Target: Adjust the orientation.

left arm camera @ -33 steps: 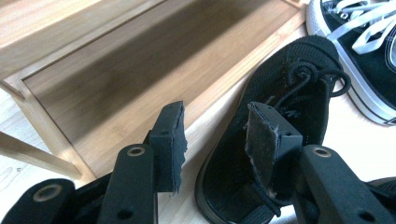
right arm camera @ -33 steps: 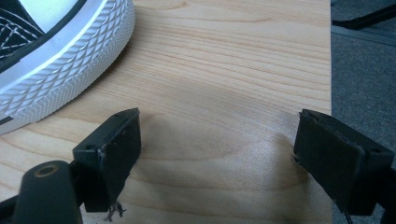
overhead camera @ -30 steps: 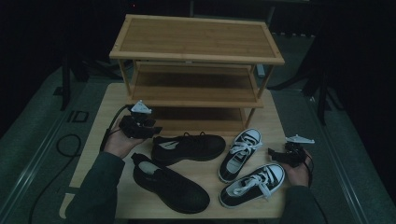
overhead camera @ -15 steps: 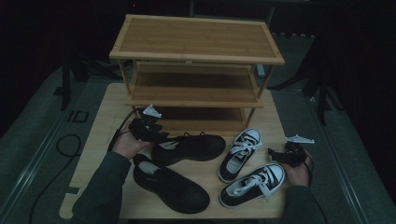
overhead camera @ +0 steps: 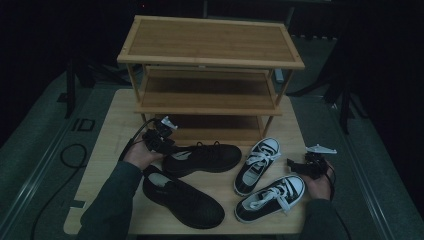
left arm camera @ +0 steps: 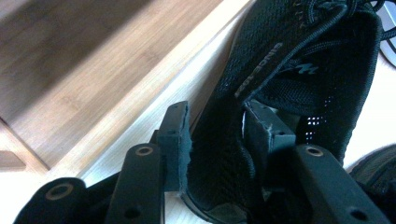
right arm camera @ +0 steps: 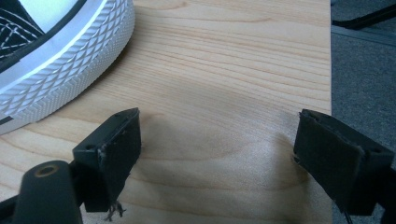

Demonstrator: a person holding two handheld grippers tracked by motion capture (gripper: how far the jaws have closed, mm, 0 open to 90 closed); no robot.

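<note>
- The left gripper [overhead camera: 159,138], held in the person's left hand [overhead camera: 140,156], sits at the heel of the rear black mesh shoe [overhead camera: 202,158]. In the left gripper view its jaws straddle the heel collar, one outside and one inside the shoe opening, closed onto the fabric.
- That rear black mesh shoe lies on the table [overhead camera: 105,135] just in front of the shelf's lowest tier, toe pointing right.
- The front black mesh shoe [overhead camera: 182,196] lies nearer the person, angled toward the table's front edge, close beside the first.
- A three-tier bamboo shoe rack [overhead camera: 210,45] stands at the back of the table.
- Two black-and-white canvas sneakers lie right of centre: the rear sneaker [overhead camera: 258,165] and the front sneaker [overhead camera: 270,198], side by side.
- The right gripper [overhead camera: 306,167], in the right hand [overhead camera: 319,186], hovers near the table's right edge, just beside the front sneaker's toe [right arm camera: 56,60]; its jaws are spread wide with nothing between them but bare wood.
</note>
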